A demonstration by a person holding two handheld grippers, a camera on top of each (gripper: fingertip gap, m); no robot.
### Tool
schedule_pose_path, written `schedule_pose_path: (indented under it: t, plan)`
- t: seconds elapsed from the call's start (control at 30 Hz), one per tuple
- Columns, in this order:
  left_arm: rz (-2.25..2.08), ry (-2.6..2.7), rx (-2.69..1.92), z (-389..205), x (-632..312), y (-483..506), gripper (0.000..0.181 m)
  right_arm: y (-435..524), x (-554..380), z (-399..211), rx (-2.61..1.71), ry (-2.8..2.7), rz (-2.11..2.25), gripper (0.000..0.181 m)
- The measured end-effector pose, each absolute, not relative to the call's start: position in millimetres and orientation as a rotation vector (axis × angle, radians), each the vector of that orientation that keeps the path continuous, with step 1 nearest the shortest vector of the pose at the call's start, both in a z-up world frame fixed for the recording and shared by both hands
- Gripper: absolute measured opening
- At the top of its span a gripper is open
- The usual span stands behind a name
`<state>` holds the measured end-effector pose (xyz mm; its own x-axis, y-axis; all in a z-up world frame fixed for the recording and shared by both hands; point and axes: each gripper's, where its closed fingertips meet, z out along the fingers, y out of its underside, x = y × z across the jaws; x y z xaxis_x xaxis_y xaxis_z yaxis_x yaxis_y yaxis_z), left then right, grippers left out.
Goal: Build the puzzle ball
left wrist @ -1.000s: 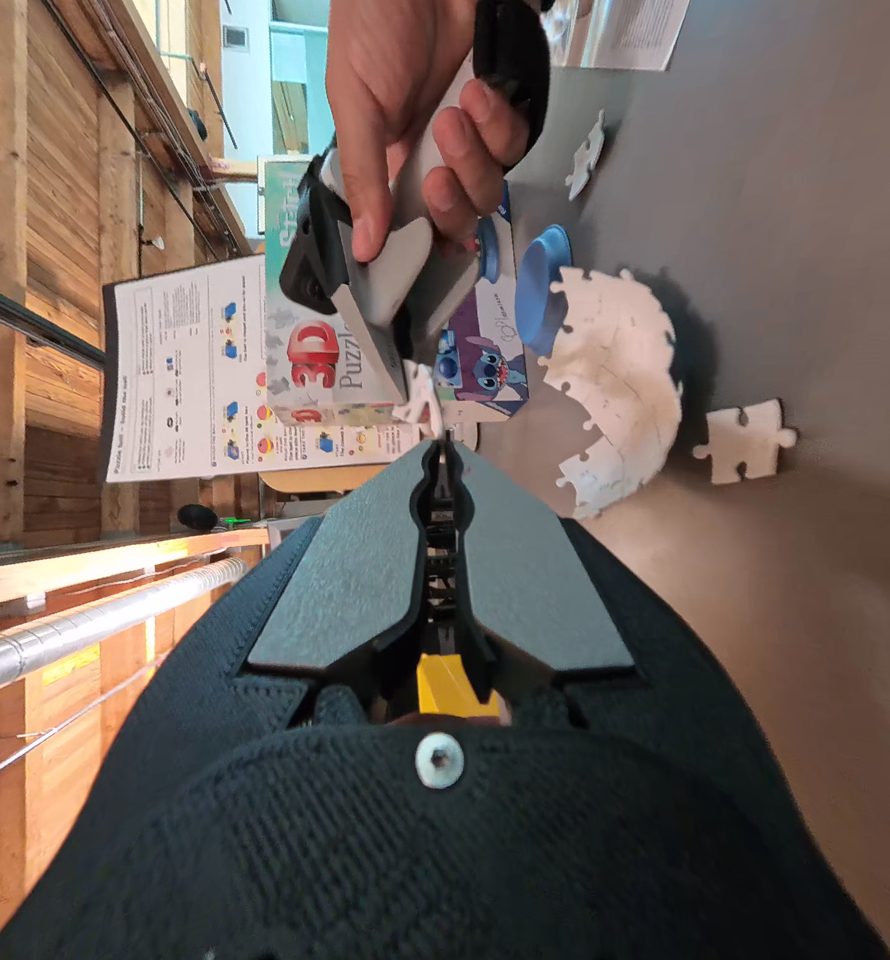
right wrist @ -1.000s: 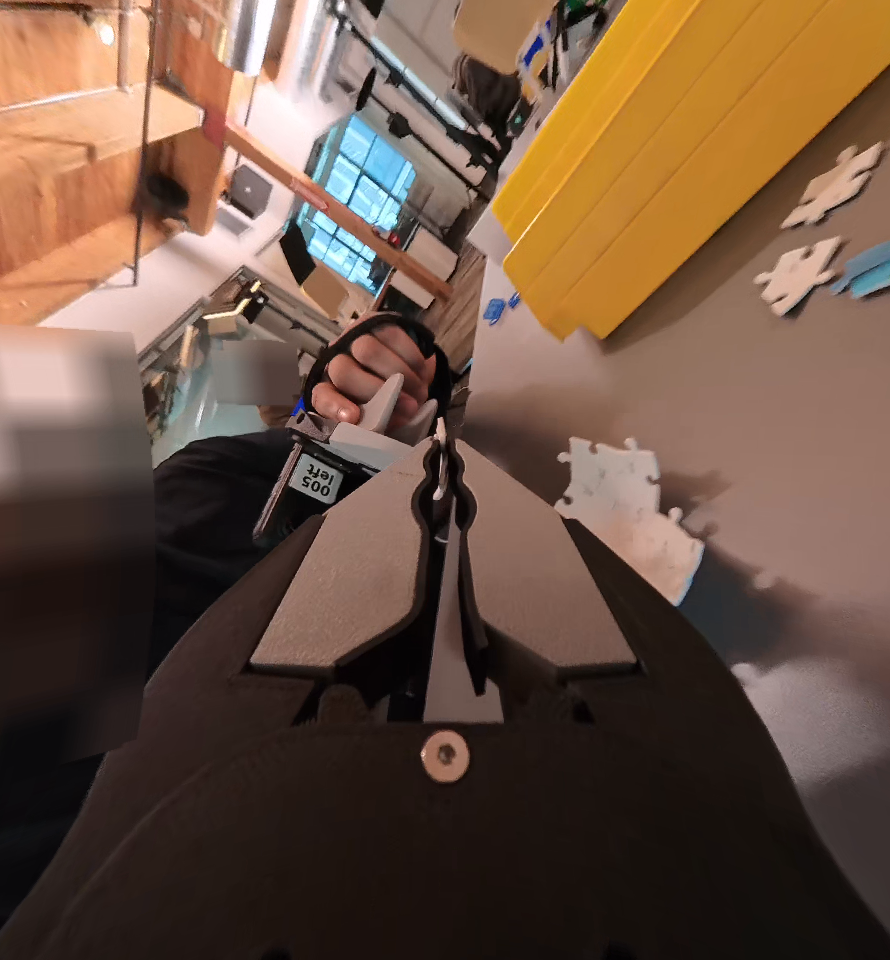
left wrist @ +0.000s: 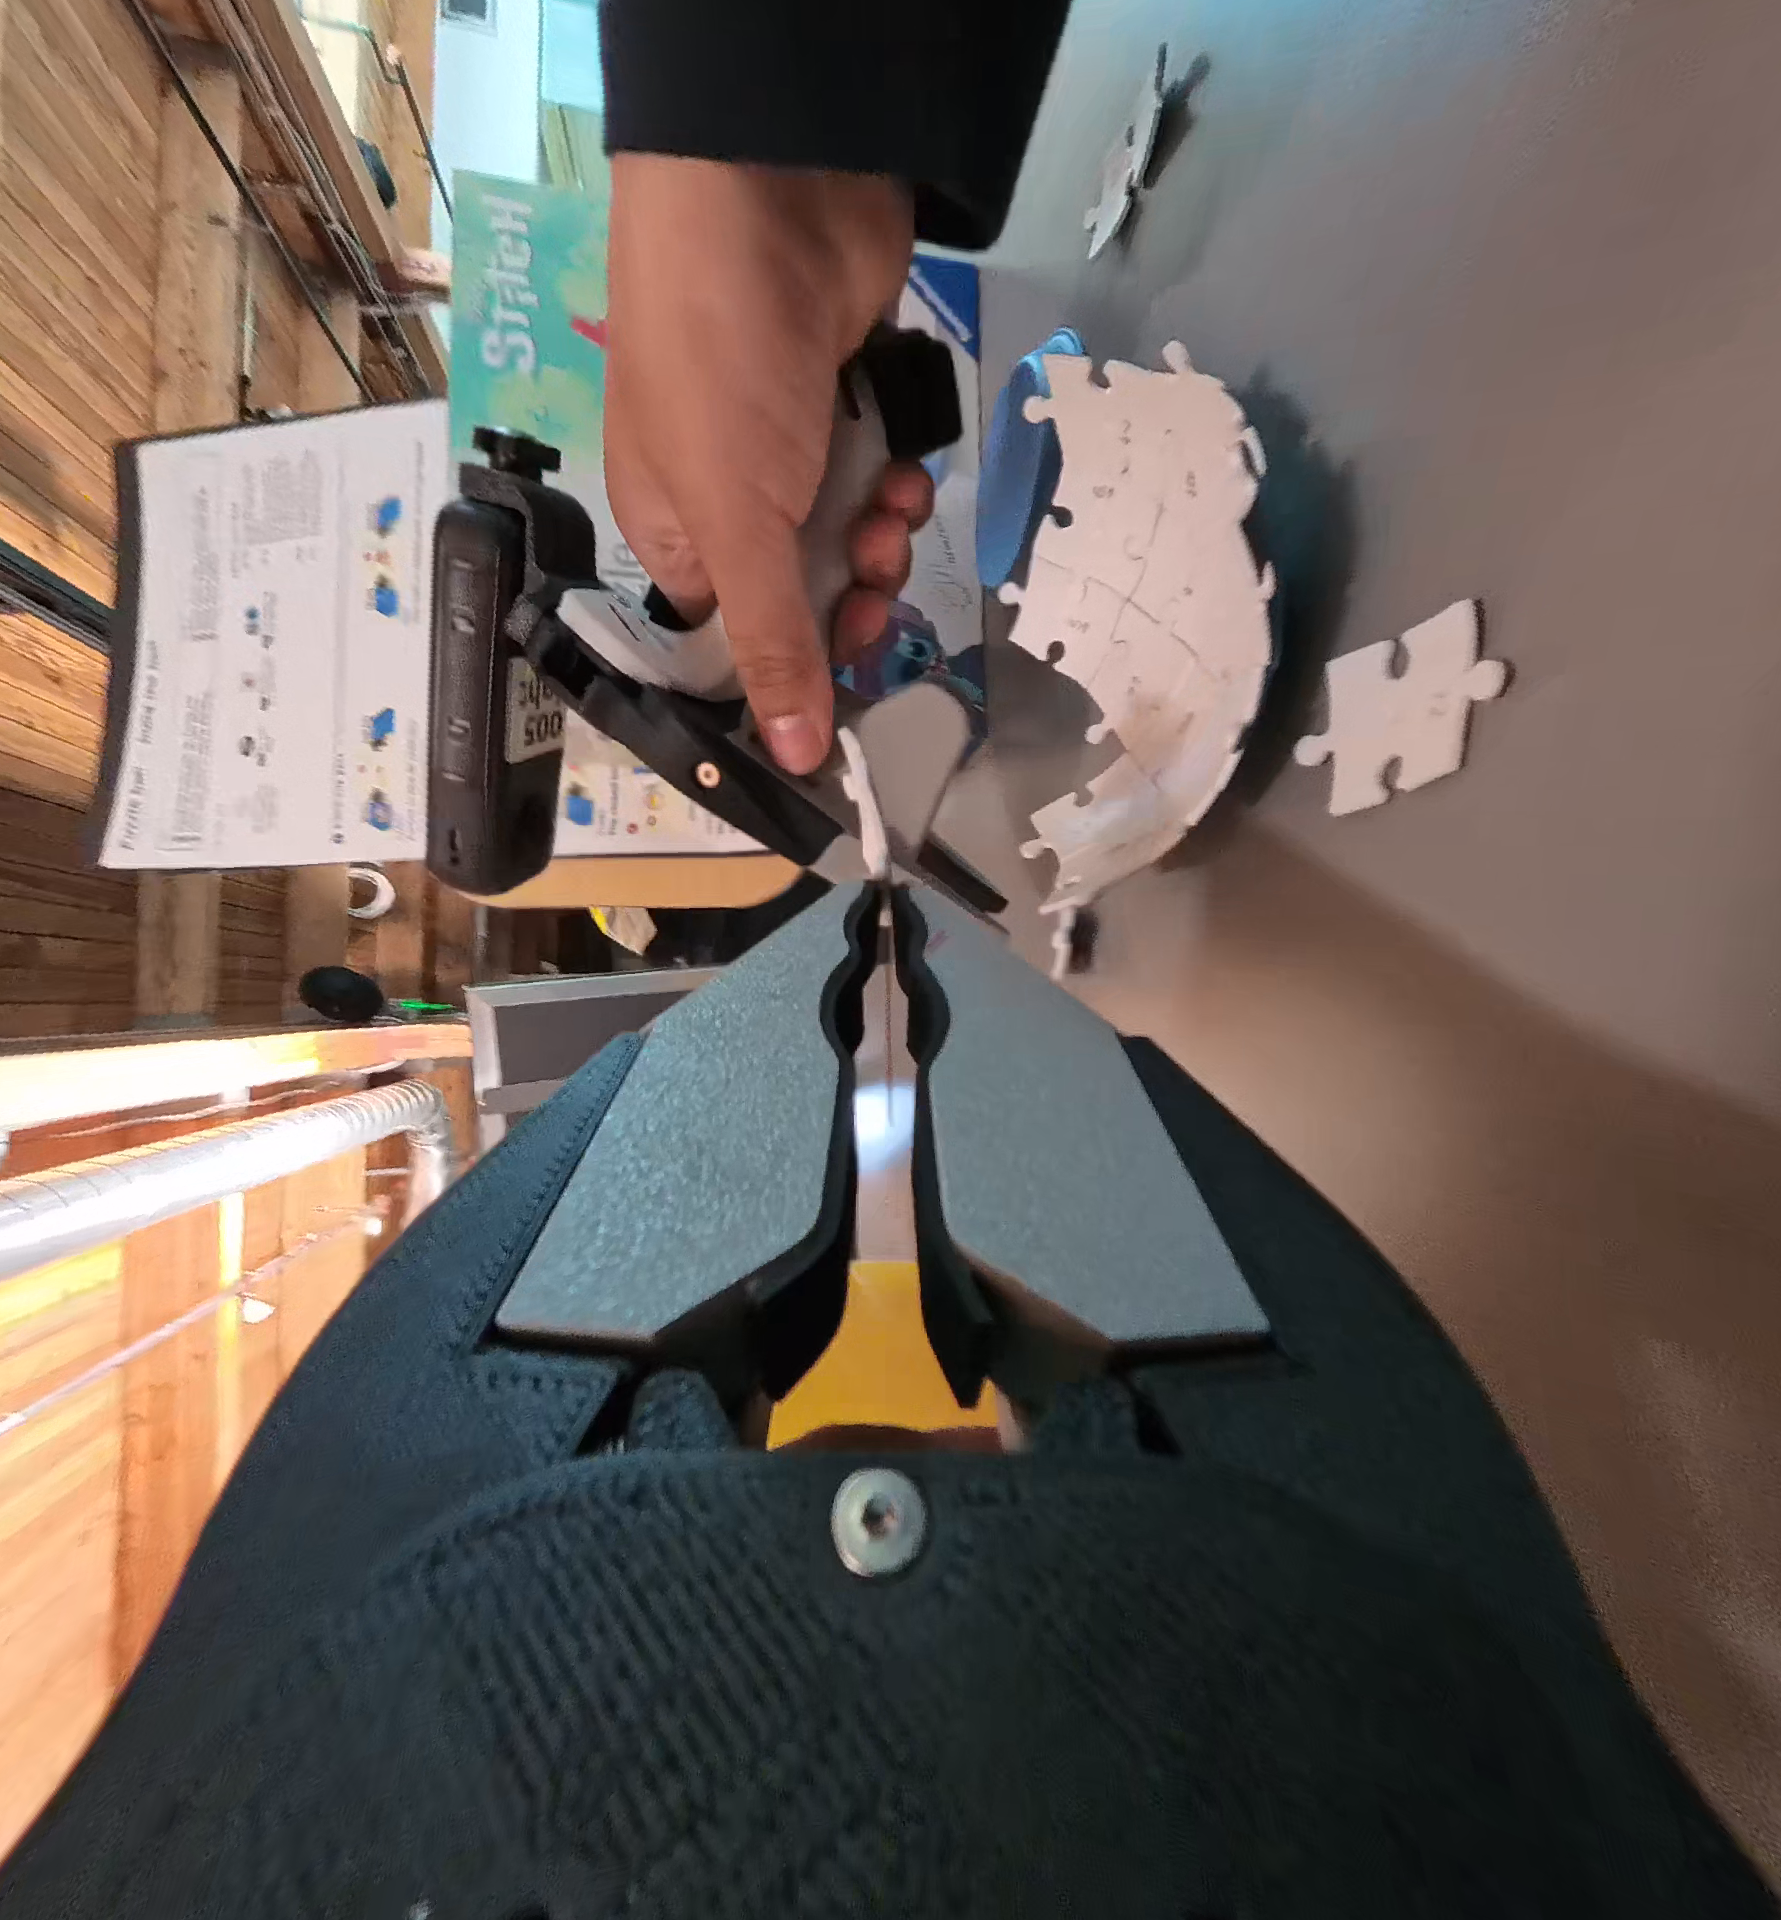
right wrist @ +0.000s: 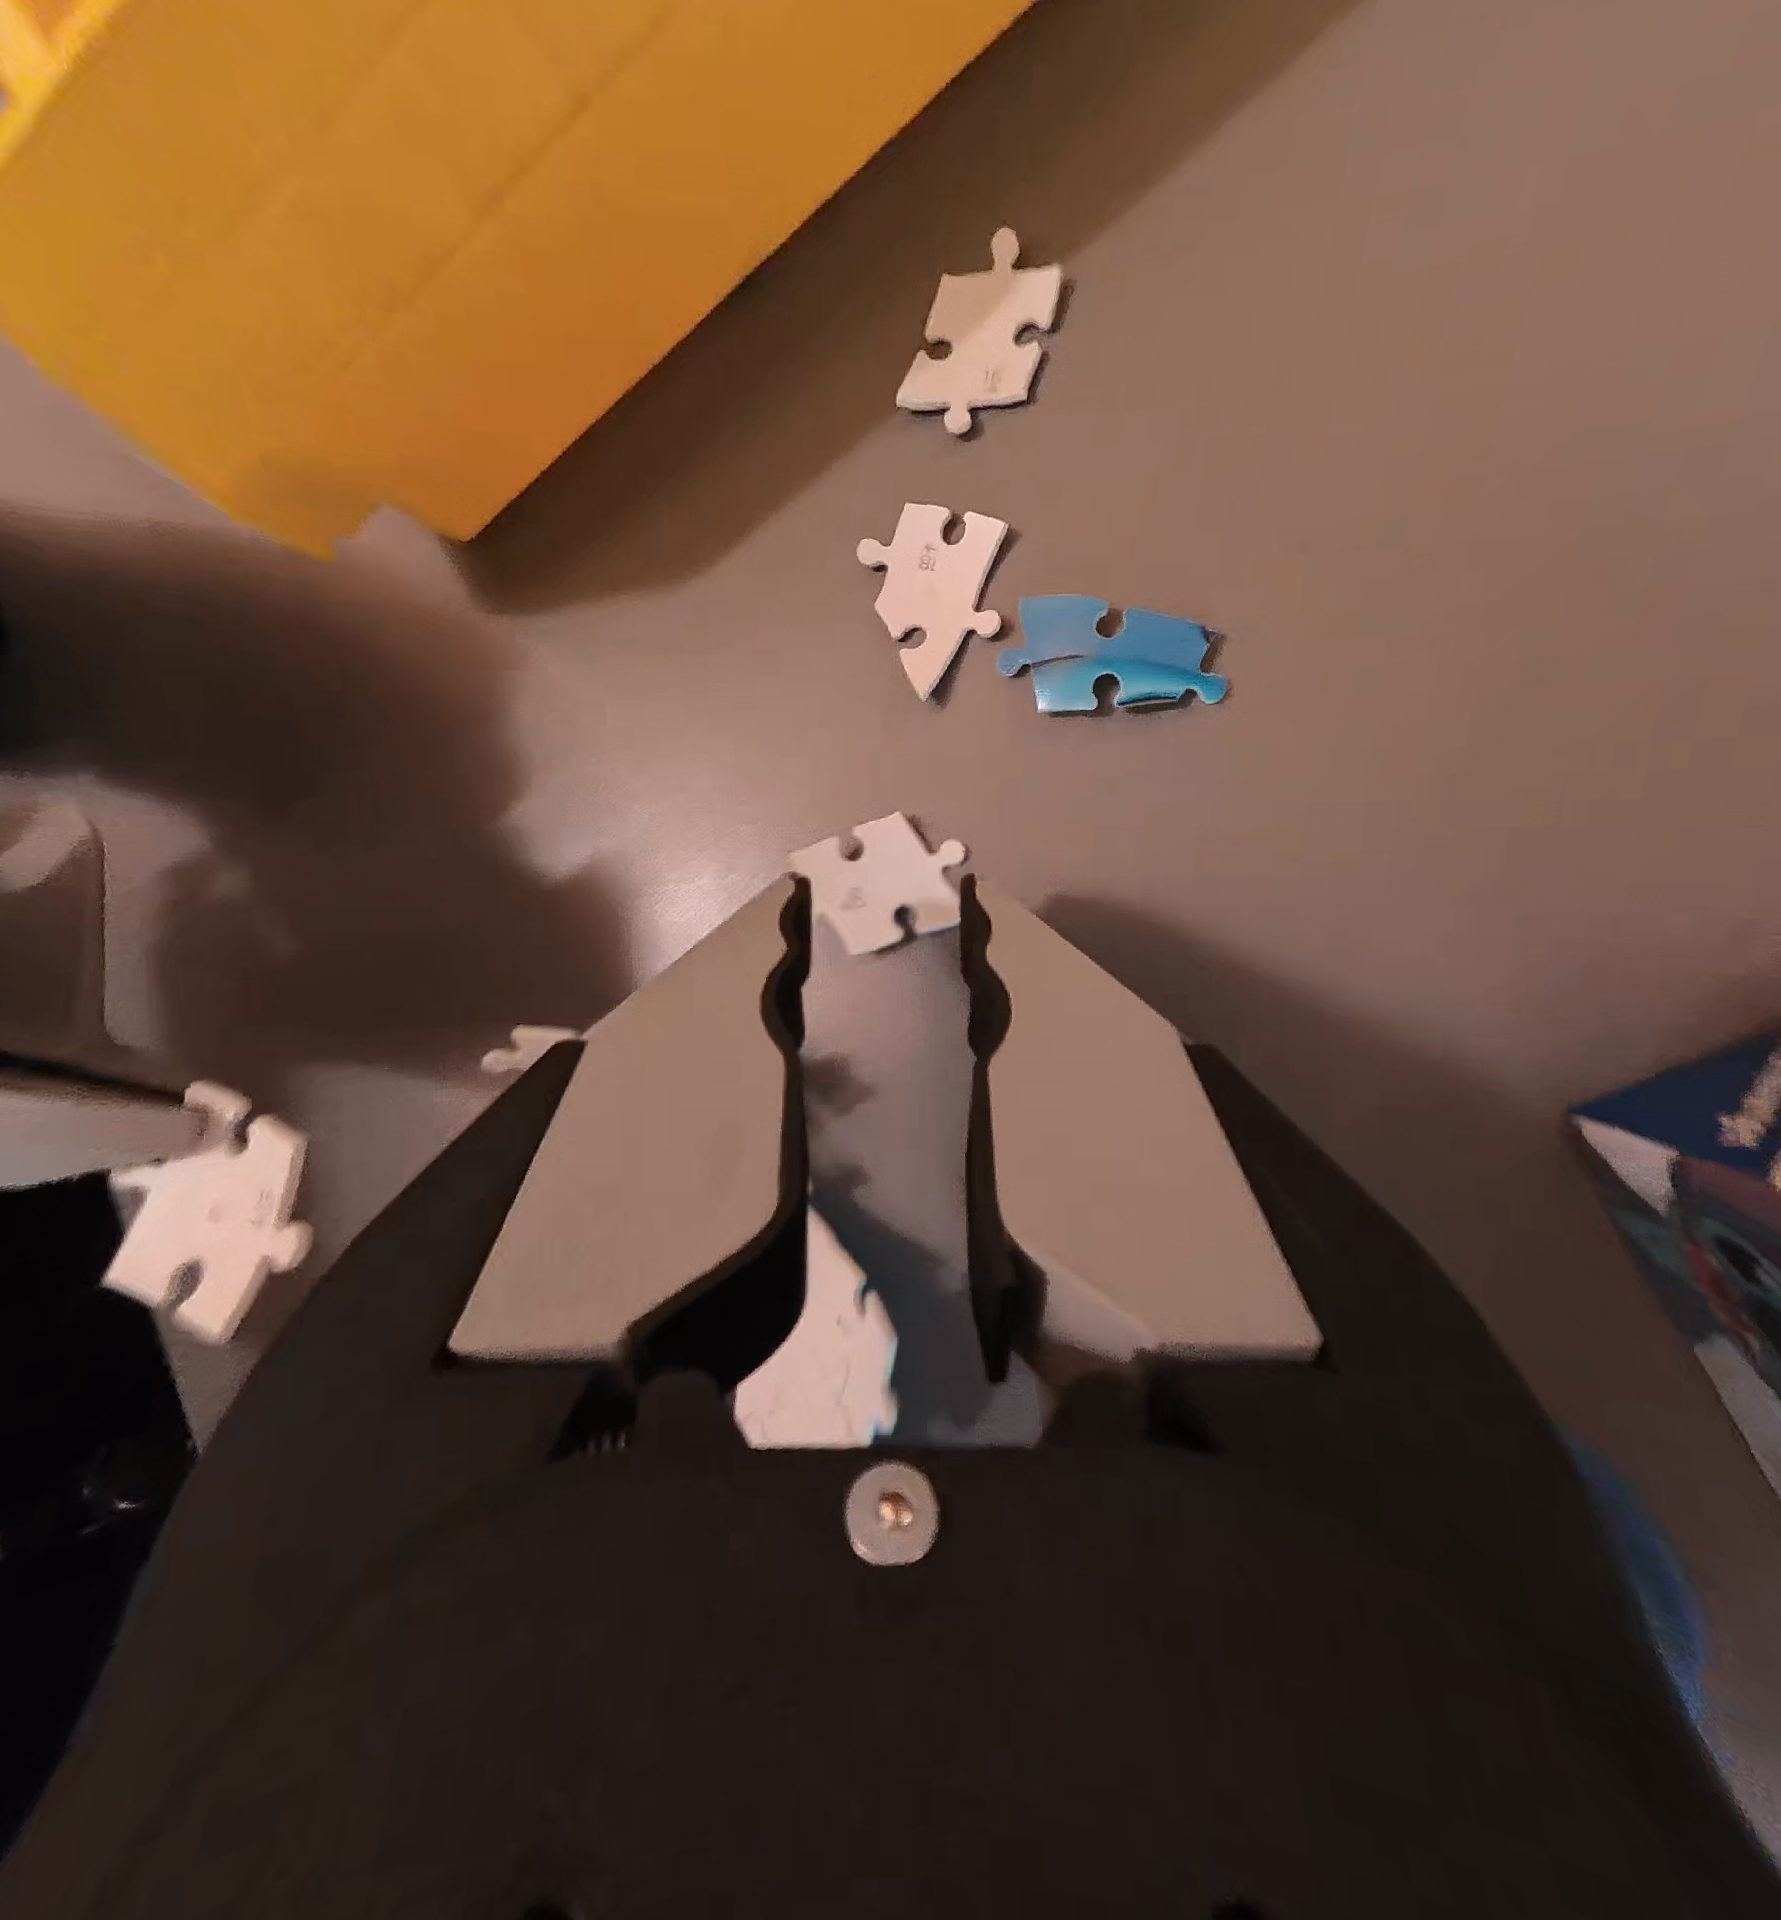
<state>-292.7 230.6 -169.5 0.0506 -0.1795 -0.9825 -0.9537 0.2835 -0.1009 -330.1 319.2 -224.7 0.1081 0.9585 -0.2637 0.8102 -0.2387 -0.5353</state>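
Left wrist view: left tool (left wrist: 881, 914) pinched onto a thin white puzzle piece (left wrist: 870, 821), seen edge-on. Only this view shows the right tool (left wrist: 891, 821) with its hand (left wrist: 761, 468) beside the curved, partly built ball shell (left wrist: 1156, 613) on the grey bench (left wrist: 1540, 312).

Right wrist view only: right tool (right wrist: 884, 899) open, empty, over a loose white piece (right wrist: 881, 878); a blue piece (right wrist: 1114, 655) beyond.

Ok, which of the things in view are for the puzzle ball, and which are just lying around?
For the job:
- half-built white shell
- blue stand behind it
- white piece in the left gripper
- white piece on the table under the open right gripper
- loose white pieces
- blue piece
- instruction sheet
- puzzle box

Just lying about:
- yellow box
- metal pipe
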Motion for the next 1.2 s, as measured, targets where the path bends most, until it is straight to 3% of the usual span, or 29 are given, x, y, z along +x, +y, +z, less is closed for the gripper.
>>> schedule_pose_path:
  t: [0.23,0.4,0.53,0.67,0.87,1.0,1.07,1.13,1.2]
  plan:
    - [1.15,1.598,-0.77,-157,-276,227,0.0,271,-281,-161,-2.002,-1.787,1.196,0.029]
    - [1.217,1.698,-0.6,-154,-255,228,0.0,235,-260,-159,-1.983,-1.879,1.458,0.026]
    - [1.238,1.731,-0.578,-151,-248,234,0.0,228,-253,-152,-1.947,-1.848,1.647,0.005]
    - [1.213,1.747,-0.612,-153,-244,239,0.001,232,-247,-151,-1.93,-1.809,1.679,0.0]
    - [0.88,1.616,-1.331,-169,-277,266,0.0,277,-230,-154,-1.945,-1.553,1.531,0.0]
    - [0.482,1.415,-1.957,-205,-302,278,0.029,299,-214,-153,-1.911,-1.411,1.488,0.0]
    - [0.284,1.325,-2.173,-218,-307,278,0.032,307,-208,-154,-1.899,-1.377,1.463,0.0]
    - [0.08,1.214,-2.343,-225,-311,272,0.048,309,-204,-154,-1.89,-1.359,1.463,0.0]
    - [-0.107,1.099,-2.44,-225,-313,265,0.048,310,-199,-153,-1.881,-1.357,1.452,0.0]
